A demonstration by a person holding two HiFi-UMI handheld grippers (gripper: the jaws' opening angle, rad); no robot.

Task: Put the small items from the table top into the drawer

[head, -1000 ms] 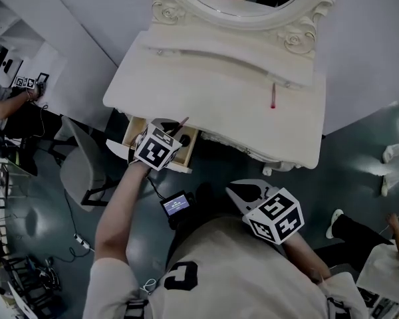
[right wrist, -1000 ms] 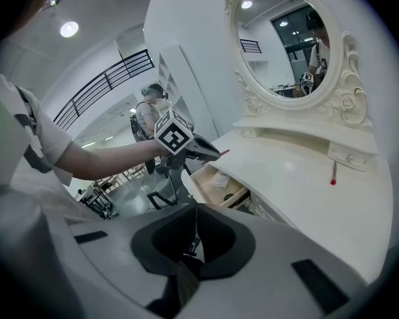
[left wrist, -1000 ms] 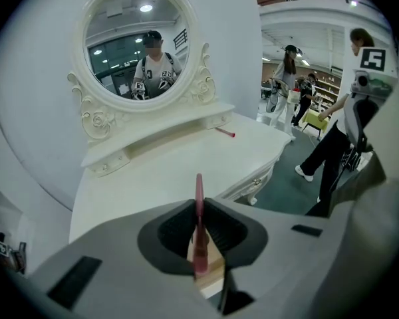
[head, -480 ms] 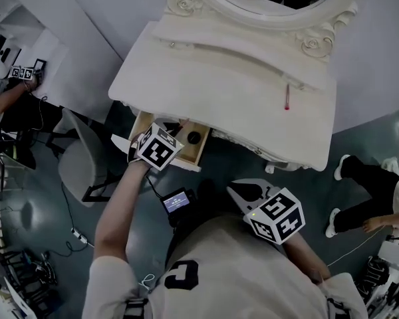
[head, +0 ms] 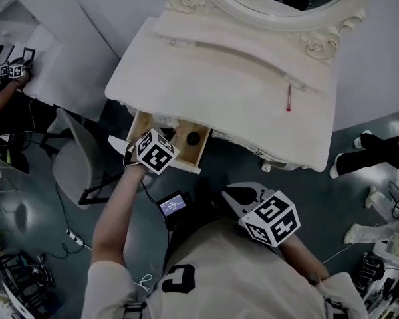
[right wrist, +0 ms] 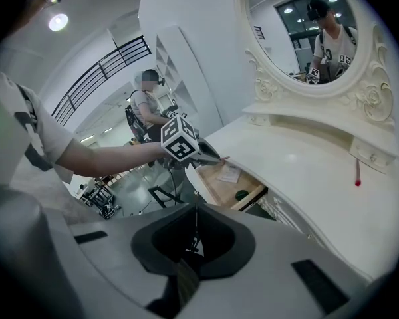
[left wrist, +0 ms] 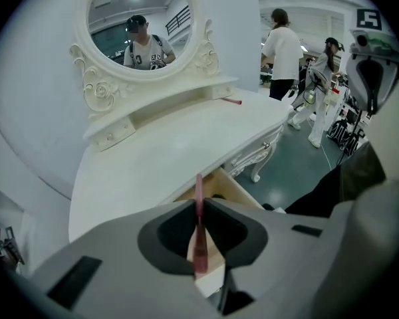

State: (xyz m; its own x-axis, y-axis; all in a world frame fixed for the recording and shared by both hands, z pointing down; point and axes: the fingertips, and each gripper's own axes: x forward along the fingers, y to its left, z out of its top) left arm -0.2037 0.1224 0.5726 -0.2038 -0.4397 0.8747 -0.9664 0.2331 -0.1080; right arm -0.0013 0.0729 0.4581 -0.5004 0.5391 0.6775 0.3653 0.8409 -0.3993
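Left gripper (left wrist: 198, 206) pinches a pink stick (left wrist: 200, 251) at the open drawer (head: 201, 153); right gripper (right wrist: 194, 208) jaws pressed together, empty

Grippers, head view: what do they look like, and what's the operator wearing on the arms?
Left gripper and right gripper have pale grey-white moulded shells with a dark recess behind the jaws. Each carries a white cube with black square markers. The person wears a light short-sleeved T-shirt with a black print. The forearms are uncovered.
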